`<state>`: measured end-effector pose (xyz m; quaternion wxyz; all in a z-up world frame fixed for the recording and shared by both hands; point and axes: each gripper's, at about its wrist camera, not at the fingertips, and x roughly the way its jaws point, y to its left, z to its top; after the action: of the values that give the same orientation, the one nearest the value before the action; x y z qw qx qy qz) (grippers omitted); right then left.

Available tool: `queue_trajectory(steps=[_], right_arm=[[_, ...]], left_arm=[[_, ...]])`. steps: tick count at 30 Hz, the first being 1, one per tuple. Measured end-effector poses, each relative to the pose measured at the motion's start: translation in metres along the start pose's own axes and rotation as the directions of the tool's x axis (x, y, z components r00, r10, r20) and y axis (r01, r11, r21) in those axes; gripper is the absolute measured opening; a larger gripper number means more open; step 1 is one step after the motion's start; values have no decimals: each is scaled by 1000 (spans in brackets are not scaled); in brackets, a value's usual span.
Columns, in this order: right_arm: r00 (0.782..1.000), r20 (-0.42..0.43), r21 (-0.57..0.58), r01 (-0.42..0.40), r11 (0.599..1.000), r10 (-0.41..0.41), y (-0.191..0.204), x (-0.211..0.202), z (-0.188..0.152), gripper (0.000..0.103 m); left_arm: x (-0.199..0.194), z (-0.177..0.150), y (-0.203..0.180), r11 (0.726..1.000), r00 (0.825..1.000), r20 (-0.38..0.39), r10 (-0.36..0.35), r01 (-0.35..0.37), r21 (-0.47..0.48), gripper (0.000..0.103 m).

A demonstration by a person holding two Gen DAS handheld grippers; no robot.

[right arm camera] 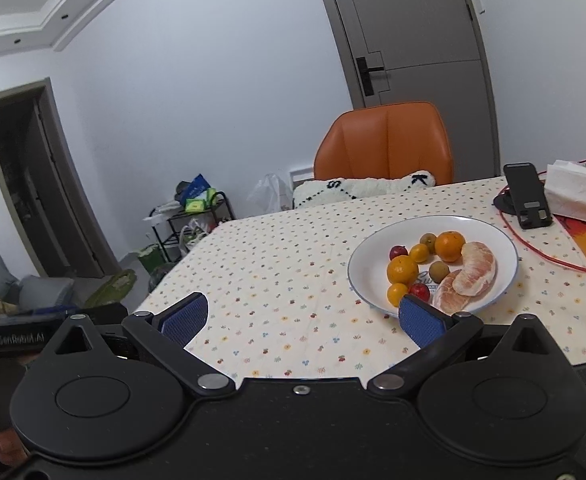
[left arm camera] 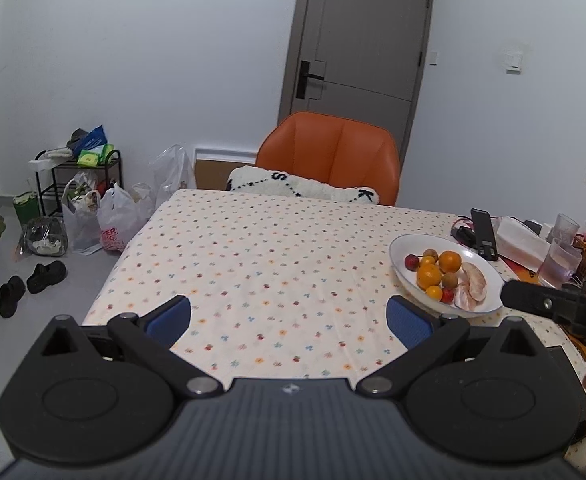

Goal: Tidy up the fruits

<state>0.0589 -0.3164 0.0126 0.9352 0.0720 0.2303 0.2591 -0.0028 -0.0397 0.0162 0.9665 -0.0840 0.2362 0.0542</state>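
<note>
A white plate (right arm camera: 369, 264) (left arm camera: 399, 246) on the flowered tablecloth holds several fruits: oranges (right arm camera: 449, 245) (left arm camera: 429, 275), small red fruits (right arm camera: 419, 290) (left arm camera: 412, 261), brownish round fruits (right arm camera: 439, 270) (left arm camera: 450, 279) and two peeled pomelo segments (right arm camera: 475, 274) (left arm camera: 473, 278). My left gripper (left arm camera: 289, 320) is open above bare cloth, left of the plate, nothing between its blue pads. My right gripper (right arm camera: 305, 320) is open too, its right pad (right arm camera: 421, 322) just in front of the plate's near rim.
An orange chair (left arm camera: 333, 152) with a white cushion (left arm camera: 301, 188) stands at the table's far side. A phone stand (right arm camera: 527, 196), tissues (right arm camera: 577, 192), a red cable (right arm camera: 545, 256) and glasses (left arm camera: 561, 260) crowd the right side. Bags and shoes (left arm camera: 45, 276) lie on the floor at left.
</note>
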Motion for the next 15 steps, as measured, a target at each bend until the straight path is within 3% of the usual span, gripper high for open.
queue_trajectory(steps=[15], right_arm=[[998,4,-54,66,996,-66,8,-6,-2,103]], left_arm=[[-3,-3,-1,999,1000,-5,16,-16,28,103]])
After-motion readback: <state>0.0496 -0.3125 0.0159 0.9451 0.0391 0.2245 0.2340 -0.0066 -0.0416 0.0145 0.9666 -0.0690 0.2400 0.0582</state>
